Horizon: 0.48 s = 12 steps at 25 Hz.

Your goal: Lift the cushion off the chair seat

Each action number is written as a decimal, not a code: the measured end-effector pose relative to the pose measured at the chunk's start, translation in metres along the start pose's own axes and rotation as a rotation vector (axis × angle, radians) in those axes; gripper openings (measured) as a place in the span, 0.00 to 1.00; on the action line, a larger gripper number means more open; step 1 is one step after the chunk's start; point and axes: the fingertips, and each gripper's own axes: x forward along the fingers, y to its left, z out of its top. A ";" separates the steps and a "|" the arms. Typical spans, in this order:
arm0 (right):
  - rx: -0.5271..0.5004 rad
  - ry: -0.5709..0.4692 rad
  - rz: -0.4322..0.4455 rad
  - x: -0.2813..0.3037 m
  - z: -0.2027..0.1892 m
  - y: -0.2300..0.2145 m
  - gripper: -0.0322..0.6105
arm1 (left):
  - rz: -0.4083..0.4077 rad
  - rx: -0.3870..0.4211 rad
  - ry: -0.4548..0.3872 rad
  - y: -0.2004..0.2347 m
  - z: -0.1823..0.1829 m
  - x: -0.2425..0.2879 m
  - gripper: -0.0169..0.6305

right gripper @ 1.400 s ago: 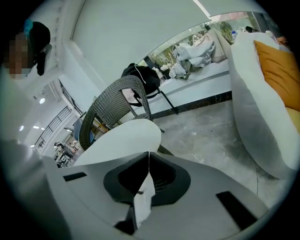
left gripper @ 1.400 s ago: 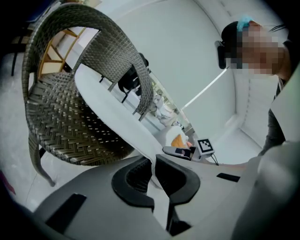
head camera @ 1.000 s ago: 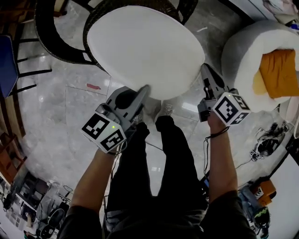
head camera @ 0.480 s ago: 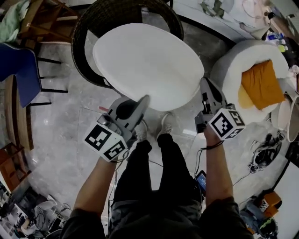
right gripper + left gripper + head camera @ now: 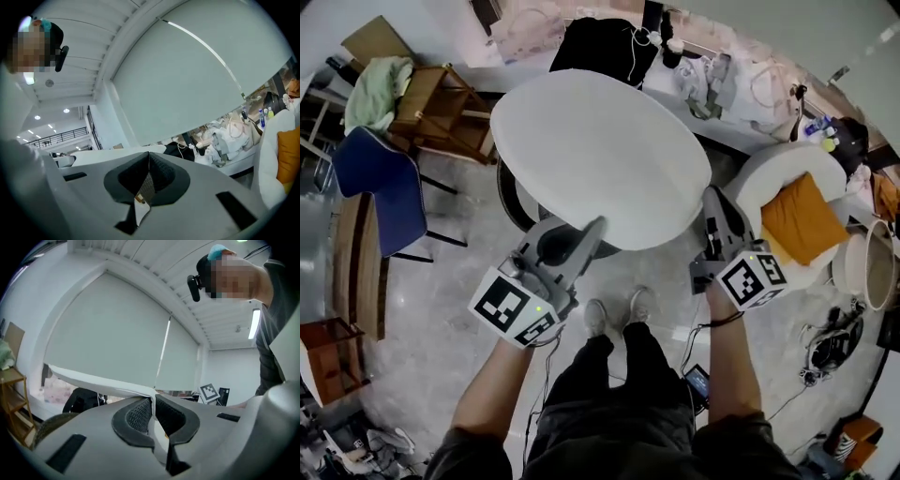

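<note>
white, smooth and oval, the cushion [image 5: 600, 155] hangs flat in the air above the dark round chair [image 5: 508, 199]; the left gripper [image 5: 598, 225] and right gripper [image 5: 710, 194] each pinch its near rim, jaws pressed on thin fabric. glossy grey marbled floor [image 5: 441, 309] lies below, a blue chair [image 5: 380, 187] aside.

Standing with bare left forearm [image 5: 492, 389] and right forearm [image 5: 727, 361] stretched forward, holding left hand-held gripper [image 5: 596, 227] and right hand-held gripper [image 5: 710, 193] level and apart, marker cubes nearest the body, jaws of each pinched shut on the near rim of the white cushion [image 5: 600, 150].
</note>
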 end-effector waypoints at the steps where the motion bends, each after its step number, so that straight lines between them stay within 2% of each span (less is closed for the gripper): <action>1: -0.008 -0.017 0.006 -0.002 0.017 0.010 0.07 | -0.004 0.019 -0.012 -0.005 0.018 -0.003 0.06; 7: -0.064 -0.140 0.052 -0.015 0.111 0.072 0.07 | -0.028 0.135 -0.097 -0.029 0.121 -0.026 0.06; 12: -0.106 -0.218 0.084 -0.021 0.164 0.118 0.07 | -0.051 0.215 -0.144 -0.038 0.182 -0.048 0.06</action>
